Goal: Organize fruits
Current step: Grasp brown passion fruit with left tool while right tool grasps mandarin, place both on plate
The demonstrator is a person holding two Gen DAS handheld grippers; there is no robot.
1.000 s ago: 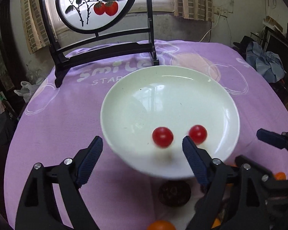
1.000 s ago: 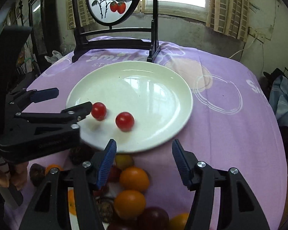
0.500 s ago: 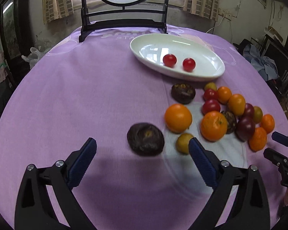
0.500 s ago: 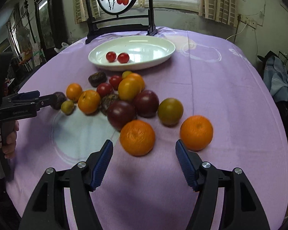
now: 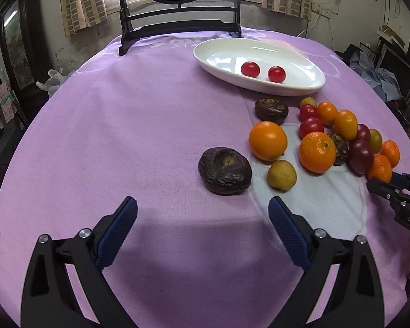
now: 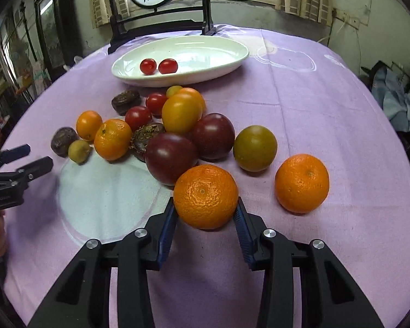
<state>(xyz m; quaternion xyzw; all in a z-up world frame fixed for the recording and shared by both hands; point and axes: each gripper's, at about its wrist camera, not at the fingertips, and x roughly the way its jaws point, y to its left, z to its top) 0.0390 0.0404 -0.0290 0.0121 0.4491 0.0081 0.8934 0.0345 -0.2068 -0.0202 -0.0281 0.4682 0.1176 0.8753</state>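
Two red cherry tomatoes (image 6: 158, 66) lay side by side in the white oval dish (image 6: 218, 64). In front of it a loose cluster of fruit (image 6: 177, 125) covered the purple cloth: mandarins, dark plum-coloured tomatoes, wrinkled passion fruit. The nearest mandarin (image 6: 205, 196) sat between the closing pads of the right gripper (image 6: 205, 216).

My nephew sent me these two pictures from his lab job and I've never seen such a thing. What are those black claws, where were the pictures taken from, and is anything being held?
No robot here: a person holds a two-finger gripper in each hand, each carrying a camera that looks along its fingers. The left gripper stands open and empty just short of a wrinkled dark fruit. The right gripper is closing on a mandarin; its pads seem to touch it. On the purple tablecloth lie mixed fruits and a white plate with two cherry tomatoes.
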